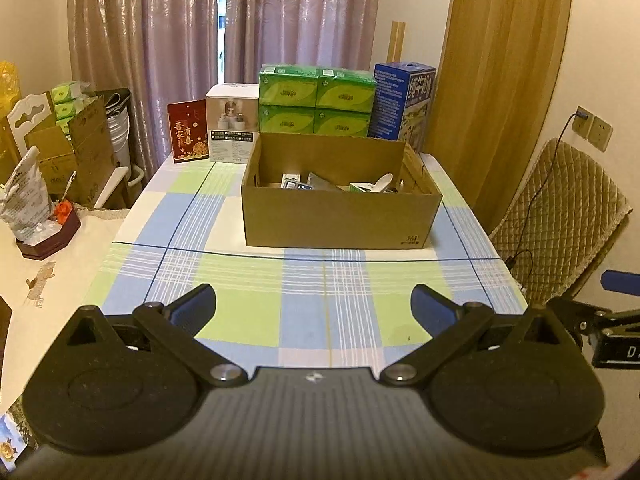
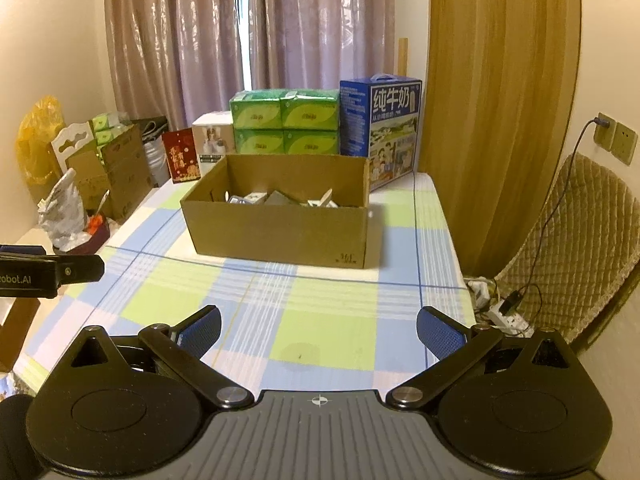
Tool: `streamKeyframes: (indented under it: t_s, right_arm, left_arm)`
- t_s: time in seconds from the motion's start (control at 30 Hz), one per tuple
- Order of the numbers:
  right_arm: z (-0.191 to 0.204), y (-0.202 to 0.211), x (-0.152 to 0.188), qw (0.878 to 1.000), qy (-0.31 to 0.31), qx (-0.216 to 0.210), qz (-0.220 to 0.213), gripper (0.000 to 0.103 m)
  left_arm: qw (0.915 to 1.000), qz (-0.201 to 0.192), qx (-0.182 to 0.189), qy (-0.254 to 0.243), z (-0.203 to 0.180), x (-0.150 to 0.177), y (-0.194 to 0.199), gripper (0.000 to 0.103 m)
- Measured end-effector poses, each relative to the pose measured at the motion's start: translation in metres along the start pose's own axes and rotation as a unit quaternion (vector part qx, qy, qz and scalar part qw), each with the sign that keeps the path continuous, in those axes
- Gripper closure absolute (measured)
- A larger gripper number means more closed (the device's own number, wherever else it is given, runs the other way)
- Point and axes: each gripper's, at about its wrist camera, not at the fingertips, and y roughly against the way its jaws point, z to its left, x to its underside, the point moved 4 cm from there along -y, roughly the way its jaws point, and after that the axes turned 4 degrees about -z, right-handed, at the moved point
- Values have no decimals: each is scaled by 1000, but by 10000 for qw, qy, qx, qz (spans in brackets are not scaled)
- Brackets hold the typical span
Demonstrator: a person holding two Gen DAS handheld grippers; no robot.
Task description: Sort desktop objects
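We see the open brown cardboard box [image 1: 340, 216] standing near the far end of the worktop [image 1: 248, 304] with its blue, green and white checked cloth, holding small packets and a white spoon [image 1: 382, 181]. Behind it stand stacked green tissue packs [image 1: 316, 98] and a blue milk carton case [image 2: 382, 128]. Our left gripper [image 1: 314, 306] and right gripper [image 2: 318, 328] hover above the bare cloth, fingers [image 2: 440, 334] spread wide, holding nothing.
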Motion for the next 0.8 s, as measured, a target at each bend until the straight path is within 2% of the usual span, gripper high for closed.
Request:
streamKeyframes:
  t_s: [0.8]
  right_arm:
    - [-5, 6, 8, 9999, -64, 111, -20, 2]
  left_arm:
    - [9997, 151, -120, -122, -3, 20, -1, 1]
